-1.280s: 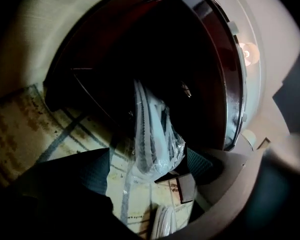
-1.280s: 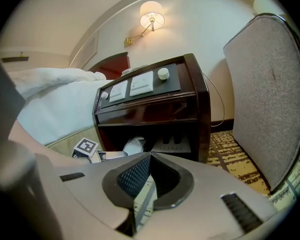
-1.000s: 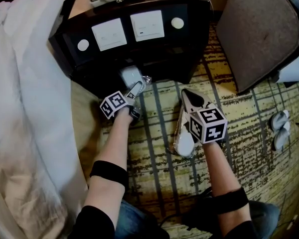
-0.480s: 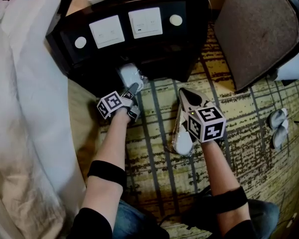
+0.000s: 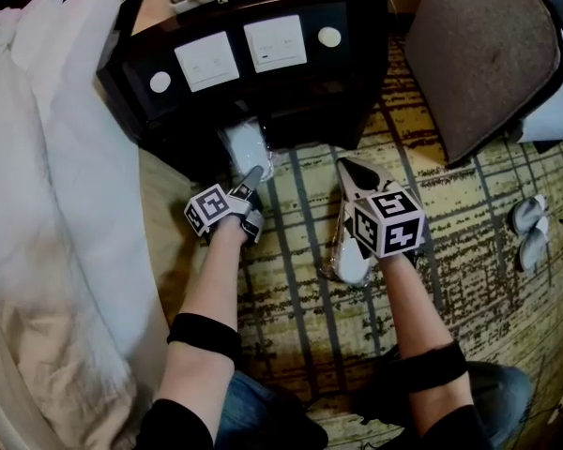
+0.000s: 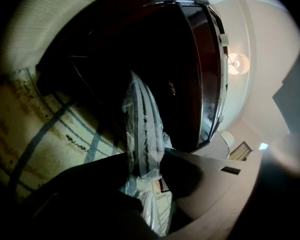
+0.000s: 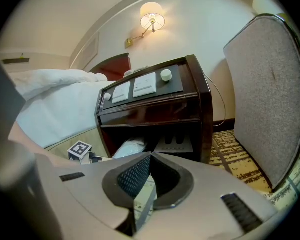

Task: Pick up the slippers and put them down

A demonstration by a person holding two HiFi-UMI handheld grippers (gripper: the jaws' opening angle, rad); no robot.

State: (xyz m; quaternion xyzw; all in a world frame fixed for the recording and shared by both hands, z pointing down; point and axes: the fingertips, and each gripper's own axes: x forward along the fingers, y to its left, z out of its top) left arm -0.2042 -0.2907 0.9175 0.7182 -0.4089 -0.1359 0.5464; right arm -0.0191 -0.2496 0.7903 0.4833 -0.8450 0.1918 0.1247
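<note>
Nightstand ahead, bed left, chair right; carpet between free.

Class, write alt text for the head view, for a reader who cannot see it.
Seen from above, a person's left tool, whose jaws have just been closing, grips a plastic-wrapped slipper at the foot of a dark nightstand, while the right tool holds a second wrapped slipper over patterned carpet. White bedding lies left, a chair right.

Your left tool, whose jaws have just been closing, grips a white slipper in clear plastic wrap at the bottom shelf of the dark wooden nightstand. Your right tool pinches a second wrapped white slipper, which hangs beneath it over the striped yellow carpet.
</note>
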